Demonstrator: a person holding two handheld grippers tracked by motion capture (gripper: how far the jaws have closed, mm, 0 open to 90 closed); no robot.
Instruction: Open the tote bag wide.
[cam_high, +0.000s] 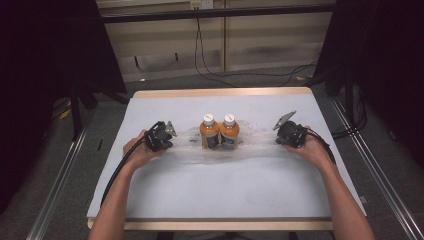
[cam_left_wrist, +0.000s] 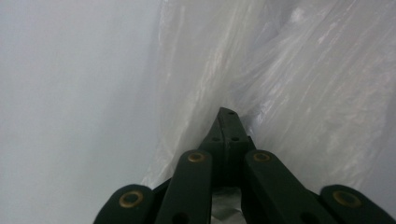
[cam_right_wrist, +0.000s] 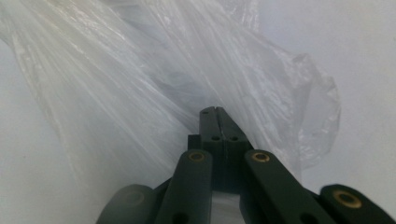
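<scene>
Clear plastic bag (cam_high: 250, 142) lay mid-table under two orange bottles (cam_high: 219, 131). I had my left gripper (cam_high: 165, 135) clamped on its left end and my right gripper (cam_high: 284, 132) on its right; pulling evenly seemed safest, lest the bottles tip. No label was readable.

The clear crinkled plastic bag (cam_high: 250, 142) veils the lower halves of two orange white-capped bottles (cam_high: 219, 131); their labels are too small to read.
</scene>
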